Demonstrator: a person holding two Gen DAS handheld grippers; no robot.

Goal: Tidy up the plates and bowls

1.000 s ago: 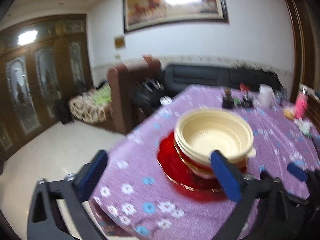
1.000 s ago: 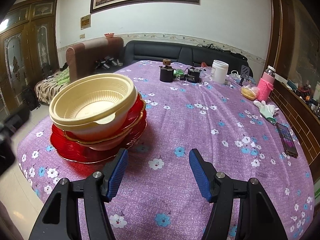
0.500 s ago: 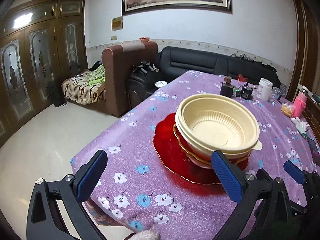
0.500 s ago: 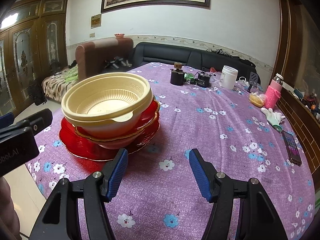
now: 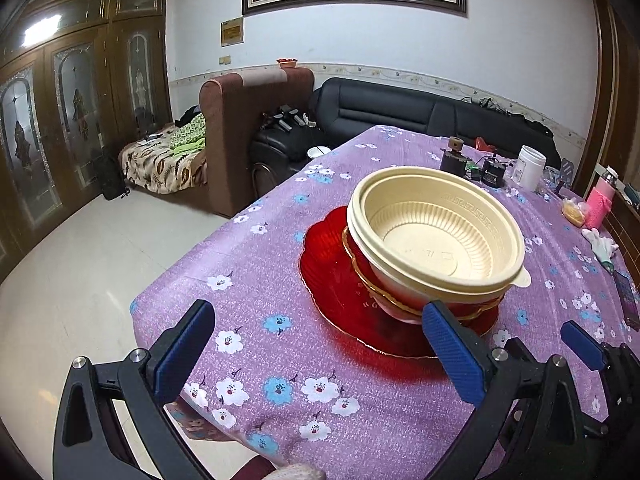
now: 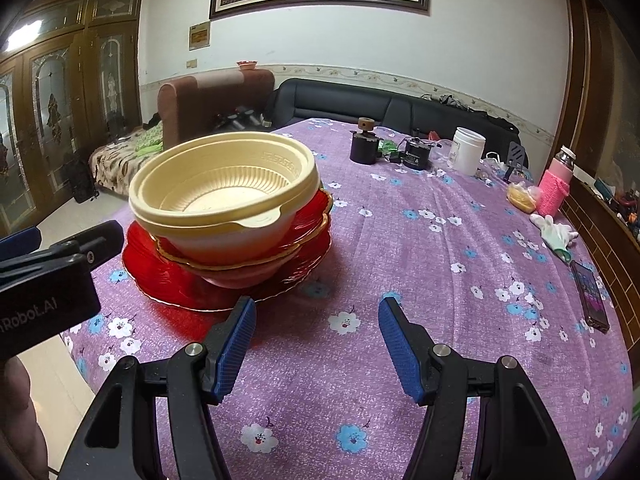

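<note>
Ahead of both claws, a tabletop (image 6: 420, 264) under a purple cloth printed with white and blue flowers. Just beyond the left claw (image 5: 320, 344), and ahead-left of the right claw (image 6: 316, 332), one stack: a large red plate (image 5: 340, 292) flat on the cloth, a smaller gold-rimmed red dish (image 6: 316, 220) on it, a pale bowl (image 6: 236, 276) nested in that, and on top two cream ribbed bowls (image 5: 436, 232), one inside the other, tab of the rim turned toward the right claw. Left claw spread wide, blue pads well apart, nothing between them but cloth; right-hand pad just in front of the stack's near edge, whether touching cannot be told. Right claw spread too, empty, pads over bare cloth, left pad close by the red plate's rim. Left claw's black body also at the left edge of the right wrist view. Far beyond the claws, near the back edge: a dark jar with a cork top (image 6: 365, 146), a white tub (image 6: 466, 156), a pink bottle (image 6: 554, 186). Off to the right of the right claw, a white glove (image 6: 554, 232) and a phone (image 6: 590, 290) lying flat.
</note>
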